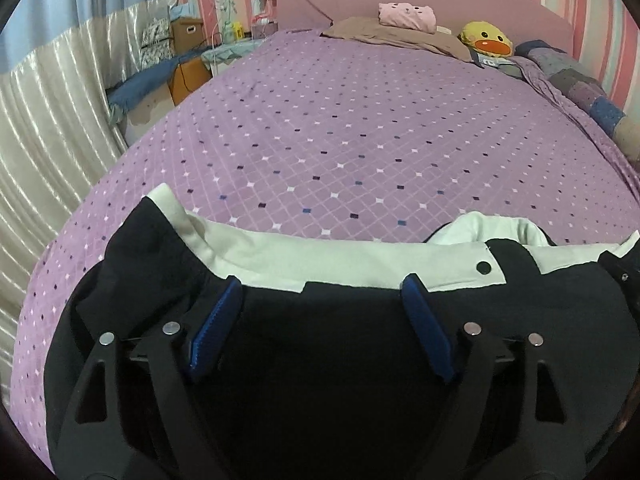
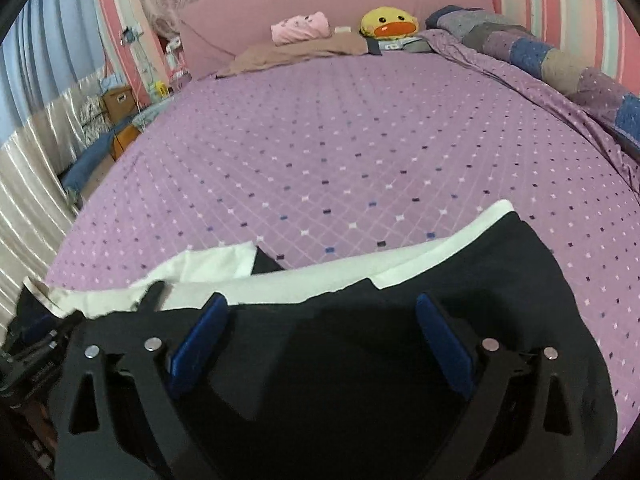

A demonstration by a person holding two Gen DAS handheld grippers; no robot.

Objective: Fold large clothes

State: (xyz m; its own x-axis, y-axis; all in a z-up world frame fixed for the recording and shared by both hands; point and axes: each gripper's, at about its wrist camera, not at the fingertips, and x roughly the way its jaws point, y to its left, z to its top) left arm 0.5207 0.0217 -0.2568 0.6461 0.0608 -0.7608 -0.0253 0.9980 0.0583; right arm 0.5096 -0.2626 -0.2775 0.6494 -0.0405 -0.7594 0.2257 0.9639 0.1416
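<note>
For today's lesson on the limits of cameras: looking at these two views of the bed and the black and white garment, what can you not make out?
- Near part of the garment: both views, covered by the left gripper and right gripper and cut off by the bottom edge.
- Its type: unclear while bunched.
- Bedside clutter: left view, too small.
- Quilt: right view, its end cut off by the edge.

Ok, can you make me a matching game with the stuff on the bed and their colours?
Things:
1. duck plush
2. bedspread
3. jacket
4. folded cloth by the headboard

Colours:
A. pink
B. black and white
C. yellow with an orange beak
D. purple with little diamonds

Pairs: 1-C, 2-D, 3-B, 4-A
</note>
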